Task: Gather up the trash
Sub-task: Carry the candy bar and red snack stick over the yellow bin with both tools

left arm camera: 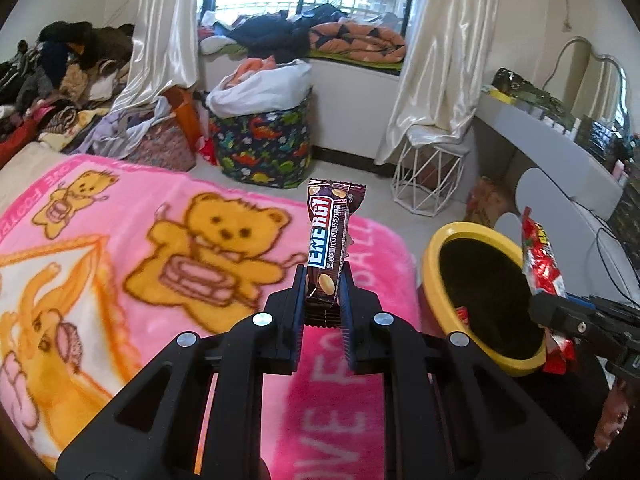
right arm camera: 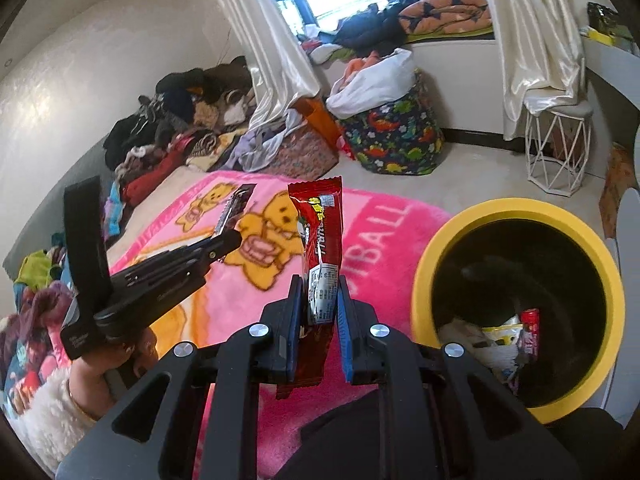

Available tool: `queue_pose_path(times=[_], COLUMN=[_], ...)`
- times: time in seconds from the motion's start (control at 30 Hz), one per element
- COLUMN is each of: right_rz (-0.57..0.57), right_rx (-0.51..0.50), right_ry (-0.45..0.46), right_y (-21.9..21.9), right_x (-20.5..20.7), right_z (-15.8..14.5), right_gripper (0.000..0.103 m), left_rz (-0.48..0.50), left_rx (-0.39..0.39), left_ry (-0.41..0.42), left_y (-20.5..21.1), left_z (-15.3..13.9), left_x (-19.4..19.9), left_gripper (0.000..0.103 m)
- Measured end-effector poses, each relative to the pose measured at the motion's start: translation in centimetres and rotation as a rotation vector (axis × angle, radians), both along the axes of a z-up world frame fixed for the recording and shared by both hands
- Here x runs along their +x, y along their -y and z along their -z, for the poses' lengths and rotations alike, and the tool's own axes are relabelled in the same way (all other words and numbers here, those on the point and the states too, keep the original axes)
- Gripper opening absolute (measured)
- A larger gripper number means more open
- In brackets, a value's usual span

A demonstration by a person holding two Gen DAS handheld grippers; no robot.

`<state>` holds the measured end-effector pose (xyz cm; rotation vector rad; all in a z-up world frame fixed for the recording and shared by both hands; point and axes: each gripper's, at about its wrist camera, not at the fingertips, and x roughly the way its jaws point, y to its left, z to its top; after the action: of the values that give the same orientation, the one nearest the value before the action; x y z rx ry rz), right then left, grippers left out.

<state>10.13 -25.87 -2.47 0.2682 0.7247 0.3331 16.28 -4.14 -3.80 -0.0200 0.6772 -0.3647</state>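
Left gripper (left arm camera: 323, 280) clenched on brown bar wrapper (left arm camera: 329, 240); wrapper stands upright between the pads, over the pink blanket (left arm camera: 120, 240). Right gripper (right arm camera: 319, 292) clenched on red wrapper (right arm camera: 322, 240), also upright, over the blanket. Yellow bin (right arm camera: 520, 208) on the floor at 3 o'clock of the right gripper, just beside the blanket edge; wrappers already inside. In left view the bin (left arm camera: 430, 264) sits at 3 o'clock.

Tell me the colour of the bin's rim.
Yellow; the bin is black inside. Clearest in the right wrist view.
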Motion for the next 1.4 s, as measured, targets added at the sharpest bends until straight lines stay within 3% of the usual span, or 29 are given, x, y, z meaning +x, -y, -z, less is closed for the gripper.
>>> queue_pose_path(times=[0.77,1.4], right_rz=[0.225,0.373], right_rx=[0.098,0.133], right_ry=[0.064,0.063], right_y=[11.4,17.6], right_x=[-3.6,-4.2], right_z=[-2.6,-2.0], right_gripper=[0.016,0.016], left_rz=[0.198,0.296], left_rx=[-0.022,-0.014], left_ry=[0.078,0.07], left_y=[9.9,15.8], left_z=[-4.1,-4.1], left_x=[-2.3,-3.7], left_gripper=[0.01,0.01])
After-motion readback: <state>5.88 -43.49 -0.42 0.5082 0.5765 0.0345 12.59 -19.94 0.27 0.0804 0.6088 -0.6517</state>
